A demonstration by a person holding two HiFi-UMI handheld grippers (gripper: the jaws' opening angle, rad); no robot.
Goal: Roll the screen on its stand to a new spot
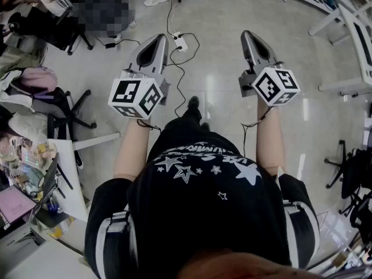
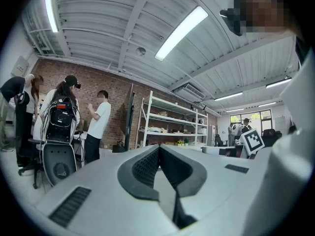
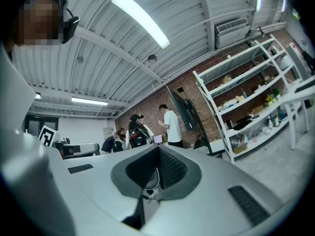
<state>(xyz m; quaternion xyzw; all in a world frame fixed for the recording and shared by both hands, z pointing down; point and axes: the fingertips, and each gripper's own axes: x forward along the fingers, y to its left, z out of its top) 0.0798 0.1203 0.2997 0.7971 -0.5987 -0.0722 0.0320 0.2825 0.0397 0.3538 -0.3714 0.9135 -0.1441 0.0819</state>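
Grey open floor (image 1: 221, 16) with a black cable (image 1: 181, 77) ahead of closed, empty left claw (image 1: 158, 39) and right claw (image 1: 249, 36)

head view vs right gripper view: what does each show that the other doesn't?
Head view only: the grey floor, a white power strip lying on it, and the wearer's black star-print shirt. Right gripper view only: a red brick wall, a black flat screen against it, white metal shelving, and people standing. Both: the grey right tongs, shut, holding nothing.
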